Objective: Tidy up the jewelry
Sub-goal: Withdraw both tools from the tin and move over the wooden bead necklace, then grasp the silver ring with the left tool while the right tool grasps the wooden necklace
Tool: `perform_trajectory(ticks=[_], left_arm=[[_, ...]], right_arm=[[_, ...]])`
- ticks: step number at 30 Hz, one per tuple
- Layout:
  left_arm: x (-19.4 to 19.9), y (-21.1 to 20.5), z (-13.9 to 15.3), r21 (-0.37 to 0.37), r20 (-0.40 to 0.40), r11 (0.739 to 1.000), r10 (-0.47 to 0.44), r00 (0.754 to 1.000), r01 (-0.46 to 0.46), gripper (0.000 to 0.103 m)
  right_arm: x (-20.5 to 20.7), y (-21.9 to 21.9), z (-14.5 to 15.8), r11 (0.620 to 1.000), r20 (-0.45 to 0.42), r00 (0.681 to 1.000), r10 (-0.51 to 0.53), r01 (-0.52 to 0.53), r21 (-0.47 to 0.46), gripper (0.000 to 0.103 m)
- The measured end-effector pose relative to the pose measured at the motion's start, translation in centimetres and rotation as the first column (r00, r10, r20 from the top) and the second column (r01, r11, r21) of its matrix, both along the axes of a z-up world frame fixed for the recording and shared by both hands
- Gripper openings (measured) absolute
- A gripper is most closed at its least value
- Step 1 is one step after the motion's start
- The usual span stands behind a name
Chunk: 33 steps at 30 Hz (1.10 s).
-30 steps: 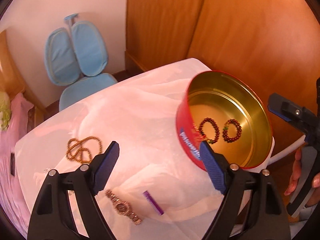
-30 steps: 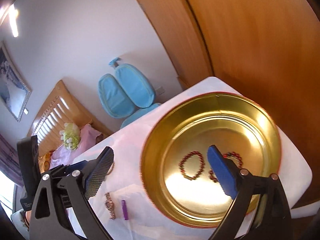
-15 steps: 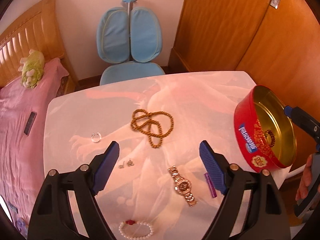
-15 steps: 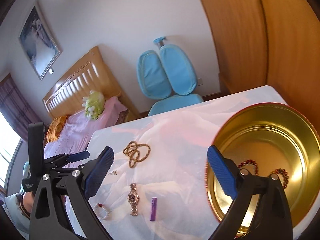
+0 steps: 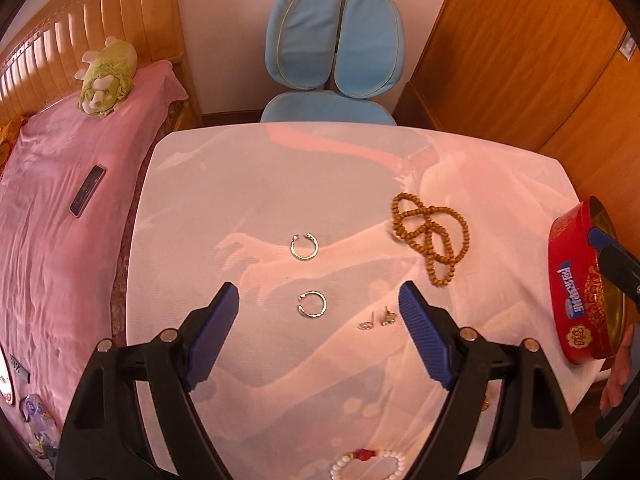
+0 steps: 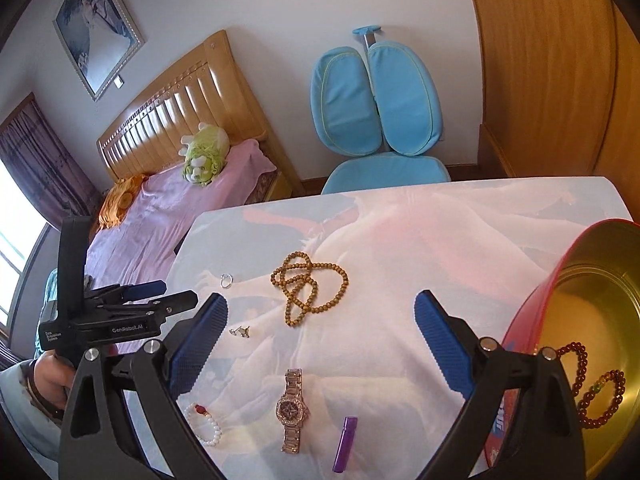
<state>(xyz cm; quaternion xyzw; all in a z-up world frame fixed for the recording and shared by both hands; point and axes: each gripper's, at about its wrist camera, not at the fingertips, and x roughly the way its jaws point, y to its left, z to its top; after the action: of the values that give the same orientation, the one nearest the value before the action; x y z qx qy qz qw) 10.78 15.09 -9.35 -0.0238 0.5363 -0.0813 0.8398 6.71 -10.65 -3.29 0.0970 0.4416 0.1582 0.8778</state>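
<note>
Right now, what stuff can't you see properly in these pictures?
- White bead bracelet: left wrist view, cut off by the bottom edge.
- Red tin: left wrist view, right edge cuts it; its inside is mostly hidden.
- Dark red bracelets: right wrist view, partly behind the right tool.
- Small earrings: right wrist view, too tiny for detail.

Both my feeds are bright and warm-tinted. Daylight seems to enter from the window (image 6: 16,216) left of the bed (image 6: 168,216), though it is blown out. The worktop (image 5: 248,184) looks pale and washed, with soft shadows. The gold tin (image 6: 592,320) glares inside. Fisheye bending curves everything near the black corners; the fingers (image 5: 212,340) stay sharp.
</note>
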Motion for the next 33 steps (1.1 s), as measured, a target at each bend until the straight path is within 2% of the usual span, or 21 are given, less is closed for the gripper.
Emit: perform_trajectory(ticks=[6,11,15,22,29,31,33], left_arm=[[1.9,0.7,-2.8,0.014,-0.026,0.999,-0.035,0.999,0.035,0.08],[3.1,0.4,-4.1,0.101,0.011,0.993,-0.068,0.998,0.067,0.08],[3.6,0.1,-4.7,0.131,0.028,0.987,-0.103,0.994,0.098,0.08],[3.6,-0.3,-5.4,0.152,0.037,0.979,-0.14,0.989,0.133,0.08],[3.7,-0.1,-5.7,0.122,0.071,0.983,-0.147,0.987,0.138,0.08],[3.6,-0.1,-5.7,0.119,0.09,0.982,-0.155,0.984,0.144,0.078],[3.4,-0.2,-5.6,0.115,0.111,0.98,-0.172,0.979,0.16,0.061]], right_arm=[[2.5,2.7,-2.6,0.995,-0.067,0.997,0.031,-0.037,-0.091,0.095],[5.0,4.5,-5.5,0.978,-0.119,0.992,0.048,-0.071,-0.194,0.095],[6.3,5.2,-7.4,0.969,-0.14,0.989,0.038,-0.071,-0.238,0.095],[7.0,5.4,-9.6,0.959,-0.182,0.983,0.022,-0.072,-0.274,0.095],[7.4,5.8,-10.2,0.95,-0.151,0.988,0.026,-0.071,-0.304,0.095],[7.2,6.4,-10.4,0.936,-0.14,0.989,0.043,-0.089,-0.34,0.095],[6.6,6.7,-10.4,0.936,-0.13,0.989,0.069,-0.109,-0.334,0.093]])
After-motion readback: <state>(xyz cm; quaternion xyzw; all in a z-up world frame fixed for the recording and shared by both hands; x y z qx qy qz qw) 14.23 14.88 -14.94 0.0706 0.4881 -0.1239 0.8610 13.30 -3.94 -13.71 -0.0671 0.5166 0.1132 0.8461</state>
